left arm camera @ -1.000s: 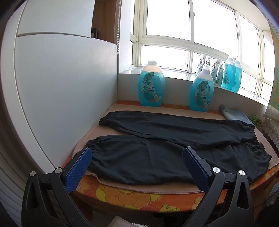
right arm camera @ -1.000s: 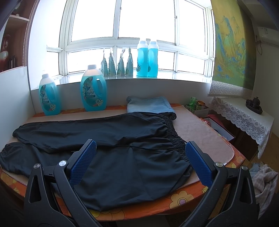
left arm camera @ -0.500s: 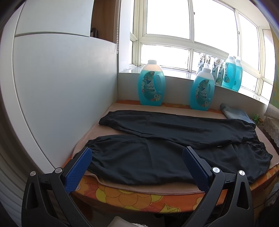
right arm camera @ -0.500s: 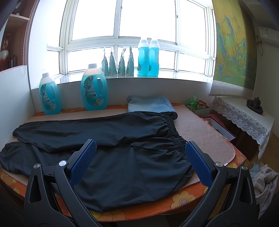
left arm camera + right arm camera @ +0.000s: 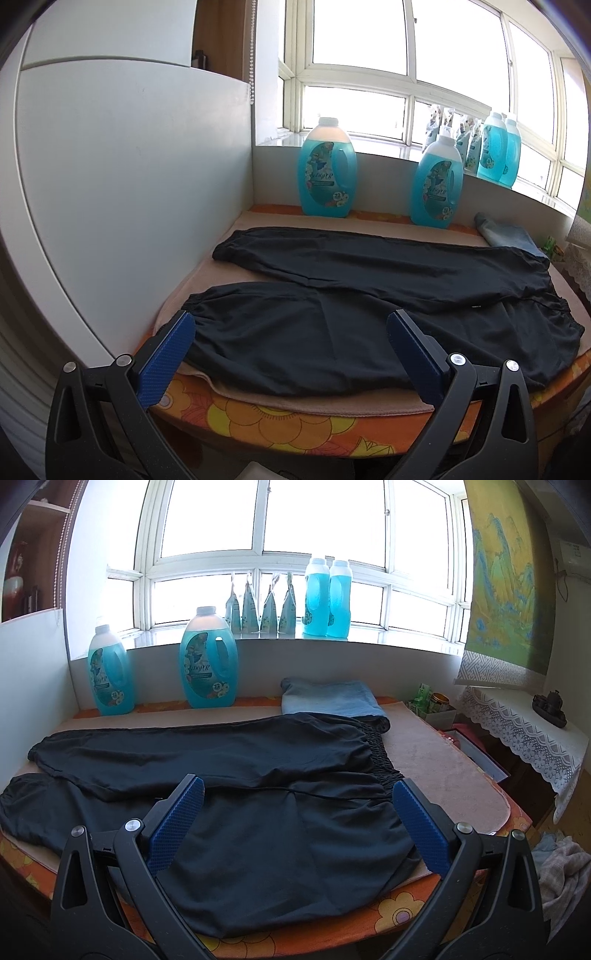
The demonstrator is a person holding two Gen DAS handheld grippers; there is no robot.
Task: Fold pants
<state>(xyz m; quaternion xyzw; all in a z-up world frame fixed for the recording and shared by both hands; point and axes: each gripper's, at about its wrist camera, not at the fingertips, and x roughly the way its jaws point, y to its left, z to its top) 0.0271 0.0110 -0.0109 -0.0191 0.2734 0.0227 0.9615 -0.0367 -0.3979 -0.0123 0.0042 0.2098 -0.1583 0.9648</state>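
Black pants (image 5: 332,306) lie spread flat on a beige mat over the flowered table, legs to the left, elastic waistband to the right; they also show in the right wrist view (image 5: 258,775). My left gripper (image 5: 291,332) is open and empty, held in front of the near leg and its cuff. My right gripper (image 5: 297,801) is open and empty, held in front of the hip and waistband (image 5: 382,760) part. Neither touches the cloth.
Two blue detergent jugs (image 5: 327,173) (image 5: 437,184) stand at the table's back edge. A folded light-blue garment (image 5: 328,699) lies behind the waistband. A white panel (image 5: 129,184) walls the left side. A lace-covered side table (image 5: 535,723) and boxes stand at the right.
Both grippers have shifted only slightly; the pants lie as before.
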